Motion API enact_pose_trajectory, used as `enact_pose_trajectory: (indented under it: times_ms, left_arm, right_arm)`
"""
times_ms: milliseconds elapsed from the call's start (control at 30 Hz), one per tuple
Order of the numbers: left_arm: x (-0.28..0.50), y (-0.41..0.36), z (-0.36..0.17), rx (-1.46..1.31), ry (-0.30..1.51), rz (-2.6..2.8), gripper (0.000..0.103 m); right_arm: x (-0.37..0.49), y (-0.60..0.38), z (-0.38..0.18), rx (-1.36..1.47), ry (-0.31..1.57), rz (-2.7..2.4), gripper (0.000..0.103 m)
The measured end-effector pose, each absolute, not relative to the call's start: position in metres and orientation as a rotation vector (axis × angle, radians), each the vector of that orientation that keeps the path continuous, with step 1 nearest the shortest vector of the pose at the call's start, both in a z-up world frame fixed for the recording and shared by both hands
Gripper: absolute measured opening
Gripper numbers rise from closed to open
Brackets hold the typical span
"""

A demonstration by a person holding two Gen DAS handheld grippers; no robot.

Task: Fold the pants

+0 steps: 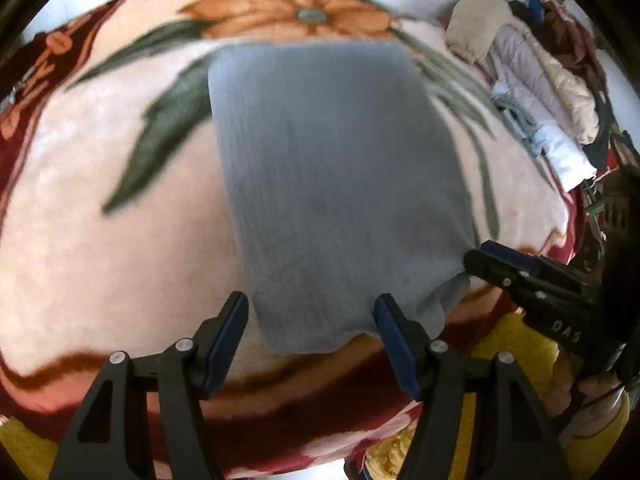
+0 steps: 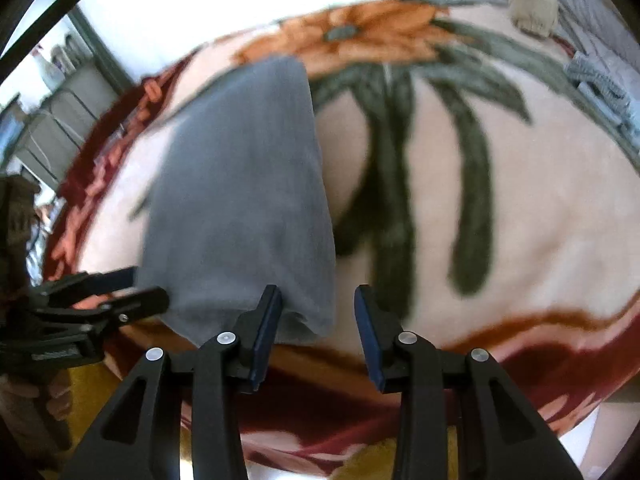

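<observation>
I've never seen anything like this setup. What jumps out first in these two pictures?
A grey folded pair of pants lies in the middle of a big floral blanket, whose orange flower sits just beyond it. At the near end of the pants, two black hand-held tools with blue pads stand open: the left gripper and the right gripper. A pile of clothes sits at the far right.

Grey pants point(image 2: 240, 200) on floral blanket point(image 2: 520, 220)

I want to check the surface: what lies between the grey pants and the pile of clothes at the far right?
Only bare floral blanket separates the grey pants from the clothes pile, as the left wrist view shows.
</observation>
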State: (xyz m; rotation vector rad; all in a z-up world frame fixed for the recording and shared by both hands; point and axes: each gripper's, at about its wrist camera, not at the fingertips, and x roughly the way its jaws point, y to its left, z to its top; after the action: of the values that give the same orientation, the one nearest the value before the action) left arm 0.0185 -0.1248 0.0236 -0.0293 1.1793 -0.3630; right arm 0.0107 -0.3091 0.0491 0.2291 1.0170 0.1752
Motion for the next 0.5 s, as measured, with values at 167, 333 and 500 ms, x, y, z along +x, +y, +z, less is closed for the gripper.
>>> enact_pose_trajectory:
  times_ms: [167,333,500]
  left_arm:
    - [0.032,-0.112,0.039,-0.078,1.121,-0.346,0.069]
    - [0.059,-0.107,0.033,-0.109,1.116,-0.311,0.069]
    - [0.078,-0.102,0.013,-0.176,1.154,-0.318,0.069]
  right_arm:
    - [0.034,-0.301,0.064,0.26,0.946,0.183,0.053]
    - [0.063,-0.293,0.032,0.268,0.998,0.178,0.052]
    - [0.075,-0.305,-0.002,0.384,1.003,0.212,0.062]
